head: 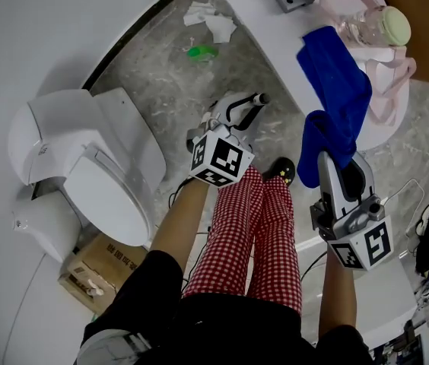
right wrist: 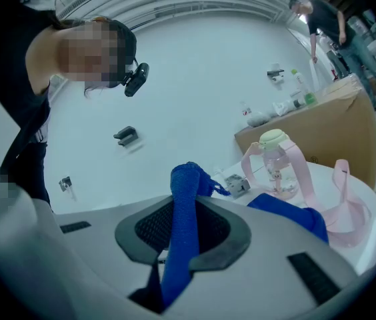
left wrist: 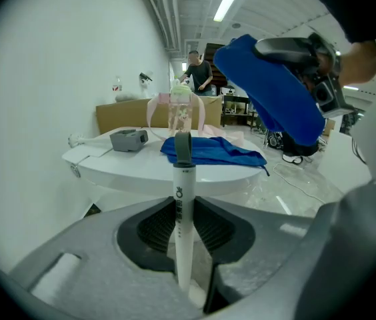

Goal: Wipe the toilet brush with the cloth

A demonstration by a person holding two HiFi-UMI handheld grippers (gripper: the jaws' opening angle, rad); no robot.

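Both items were gripped and wiping had not started; I read this as the bring-together step.

- White round desk (head: pixel 268 36): ahead of both claws, further off from the left one.
- Blue fabric cloth (head: pixel 338 90): its near end was pinched in the right claw (right wrist: pixel 180 235), jaws pressed onto the bunched fabric. The rest ran forward from that claw and up onto the desk, so most of it was lying there, not hanging free. It lay beside a clear bottle with a pink strap (head: pixel 370 25).
- White plastic toilet brush handle with grey loop tip (left wrist: pixel 182 179): clamped in the left claw (left wrist: pixel 183 229), pads tight on the shaft either side. The loop end stuck out ahead of the jaws. The bristle end showed in no view, so I can't say where it sat.
- Claw spacing: the right claw was off to the right of the left claw and well apart from it. Cloth and handle were not touching.

Next move, as I judge it:
- Pull the cloth clear of the desk so it doesn't drag the bottle.
- Swing the right claw over to the handle just ahead of the left claw.
- Lay the cloth on the shaft and stroke along it, keeping the left grip firm so the smooth, thin handle doesn't twist.
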